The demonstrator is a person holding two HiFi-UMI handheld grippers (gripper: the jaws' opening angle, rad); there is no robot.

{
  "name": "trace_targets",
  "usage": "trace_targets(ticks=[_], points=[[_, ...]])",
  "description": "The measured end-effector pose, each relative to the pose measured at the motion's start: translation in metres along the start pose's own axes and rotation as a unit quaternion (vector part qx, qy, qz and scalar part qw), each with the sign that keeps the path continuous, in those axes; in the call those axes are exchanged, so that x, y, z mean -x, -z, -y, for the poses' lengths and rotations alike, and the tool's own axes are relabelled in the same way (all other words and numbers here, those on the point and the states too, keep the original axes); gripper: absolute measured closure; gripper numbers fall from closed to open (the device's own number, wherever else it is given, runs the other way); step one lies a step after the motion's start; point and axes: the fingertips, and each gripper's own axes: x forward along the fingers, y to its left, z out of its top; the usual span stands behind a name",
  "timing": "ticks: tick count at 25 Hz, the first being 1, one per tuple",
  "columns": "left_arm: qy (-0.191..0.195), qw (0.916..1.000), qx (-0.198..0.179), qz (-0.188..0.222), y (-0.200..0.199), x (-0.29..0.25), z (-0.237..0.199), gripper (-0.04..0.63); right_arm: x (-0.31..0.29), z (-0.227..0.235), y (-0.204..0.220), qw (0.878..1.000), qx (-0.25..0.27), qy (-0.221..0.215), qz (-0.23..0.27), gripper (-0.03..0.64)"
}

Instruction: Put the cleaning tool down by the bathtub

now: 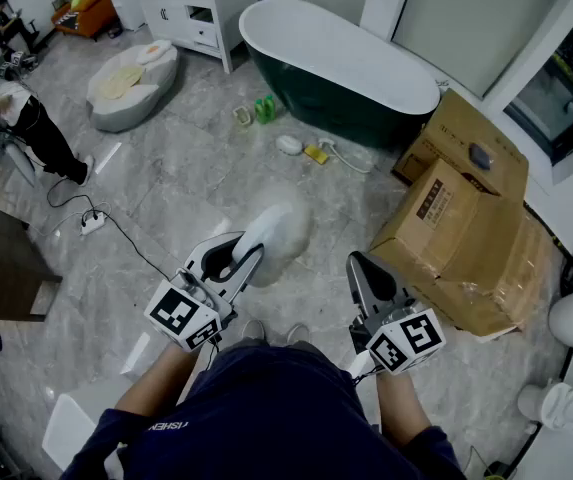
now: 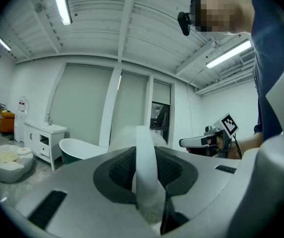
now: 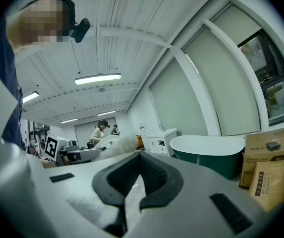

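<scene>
Head view: My left claw (image 1: 249, 258) carries the cleaning tool (image 1: 281, 232), its fluffy white head jutting ahead over the marble floor (image 1: 176, 183). The dark green bathtub (image 1: 336, 68) stands well apart, across the room, with a green bottle (image 1: 264, 109) and other small items on the floor beside it. My right claw (image 1: 358, 263) hangs alongside with nothing in it, near the cardboard boxes (image 1: 466, 218). I judge the carry as under way and the set-down as not yet begun.

Left gripper view: The jaws are clamped on the tool's flat white handle (image 2: 145, 165), which rises upright between the dark pads; the fluffy head shows dimly beyond it. The bathtub (image 2: 80, 149) sits low and distant in front, left of the handle. The grip looks firm enough for the walk.

Right gripper view: The jaws are pressed together on nothing. The bathtub (image 3: 208, 150) lies ahead to the right, the boxes (image 3: 269, 167) just past it, and the left claw with the tool (image 3: 113, 145) shows off to the left.

What is left, by my reading: close the distance, lower the tool to the floor beside the tub, and let go.
</scene>
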Motion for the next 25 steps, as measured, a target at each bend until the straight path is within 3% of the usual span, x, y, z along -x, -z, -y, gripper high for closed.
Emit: trace_targets(ticks=[25], points=[[-0.019,0.9998,0.004,-0.004,0.009,0.003,0.015,0.486,0.006,-0.001,0.007,1.000,0.014,-0.025,-0.012,0.612]])
